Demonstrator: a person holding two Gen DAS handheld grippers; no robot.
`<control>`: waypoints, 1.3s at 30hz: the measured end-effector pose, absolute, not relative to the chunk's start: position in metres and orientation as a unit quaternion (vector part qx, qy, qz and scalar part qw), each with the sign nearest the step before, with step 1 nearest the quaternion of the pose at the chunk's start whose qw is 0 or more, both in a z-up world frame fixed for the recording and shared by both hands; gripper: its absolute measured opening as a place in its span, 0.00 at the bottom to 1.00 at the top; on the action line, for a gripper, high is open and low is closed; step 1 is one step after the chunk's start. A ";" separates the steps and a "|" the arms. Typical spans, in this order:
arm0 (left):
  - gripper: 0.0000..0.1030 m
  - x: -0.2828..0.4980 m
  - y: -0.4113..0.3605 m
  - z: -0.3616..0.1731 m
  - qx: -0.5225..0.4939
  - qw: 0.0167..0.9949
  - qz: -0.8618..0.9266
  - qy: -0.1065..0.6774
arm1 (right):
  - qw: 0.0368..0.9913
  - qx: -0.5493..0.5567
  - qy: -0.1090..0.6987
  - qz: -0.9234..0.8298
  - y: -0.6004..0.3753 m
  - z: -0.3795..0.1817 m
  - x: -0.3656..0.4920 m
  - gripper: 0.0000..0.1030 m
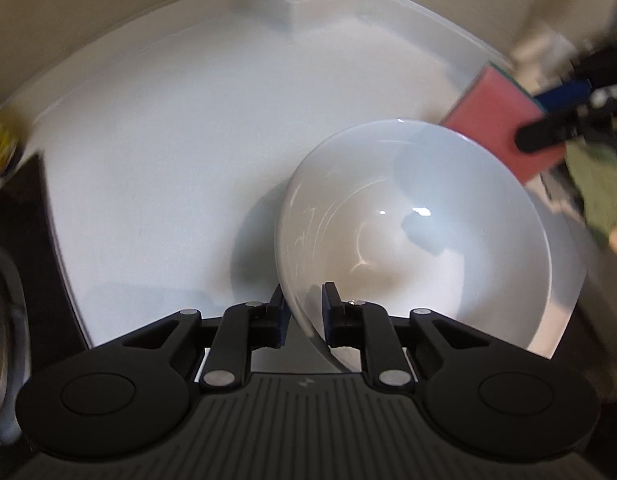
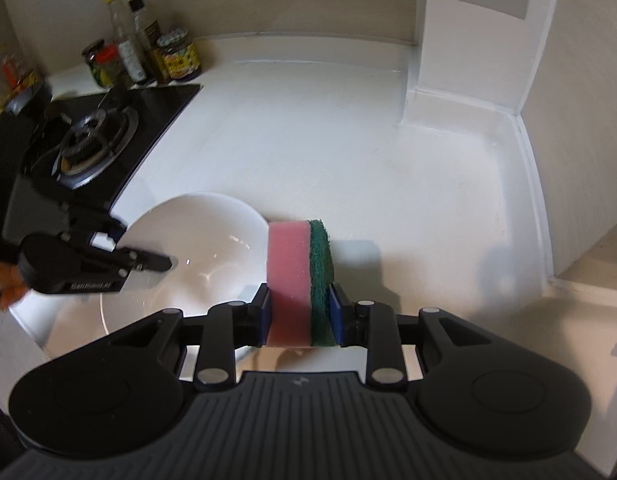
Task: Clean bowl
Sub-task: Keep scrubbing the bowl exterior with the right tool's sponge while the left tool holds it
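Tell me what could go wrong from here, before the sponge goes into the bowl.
1. The left hand-held gripper pinches only the thin rim of the white bowl; scrubbing pressure could twist it loose.
2. The bowl sits tilted near the gas stove and the counter's front edge, so a slip could knock it off.
3. The sponge in the right hand-held gripper stands beside the rim, not inside.

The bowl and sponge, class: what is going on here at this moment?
A person works two handheld grippers at a white counter. The left gripper pinches the rim of a white bowl; the right gripper clamps a pink and green sponge just beside the bowl's rim, not yet inside it. A stove sits nearby.
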State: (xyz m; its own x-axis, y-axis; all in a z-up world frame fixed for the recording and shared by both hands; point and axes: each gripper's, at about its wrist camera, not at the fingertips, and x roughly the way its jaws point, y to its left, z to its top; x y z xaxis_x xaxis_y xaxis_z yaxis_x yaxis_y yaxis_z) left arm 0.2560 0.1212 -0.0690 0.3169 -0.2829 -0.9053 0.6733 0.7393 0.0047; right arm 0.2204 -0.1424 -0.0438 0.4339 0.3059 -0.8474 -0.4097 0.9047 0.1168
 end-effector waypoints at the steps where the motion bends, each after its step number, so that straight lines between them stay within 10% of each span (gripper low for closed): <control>1: 0.18 0.264 0.115 -0.068 0.215 0.779 -0.320 0.494 | 0.843 -0.051 0.490 0.215 -0.144 -0.044 0.222 0.25; 39: 0.16 0.266 0.133 -0.053 0.138 0.821 -0.251 0.493 | 0.850 -0.051 0.479 0.214 -0.152 -0.047 0.230 0.25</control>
State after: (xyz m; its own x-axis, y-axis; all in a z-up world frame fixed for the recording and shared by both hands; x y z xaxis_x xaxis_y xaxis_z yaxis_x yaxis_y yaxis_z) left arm 0.2660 0.1326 -0.0528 0.3875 -0.2763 -0.8795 0.5478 0.8363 -0.0214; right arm 0.2297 -0.1521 -0.0472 0.4486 0.3157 -0.8361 -0.4129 0.9029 0.1194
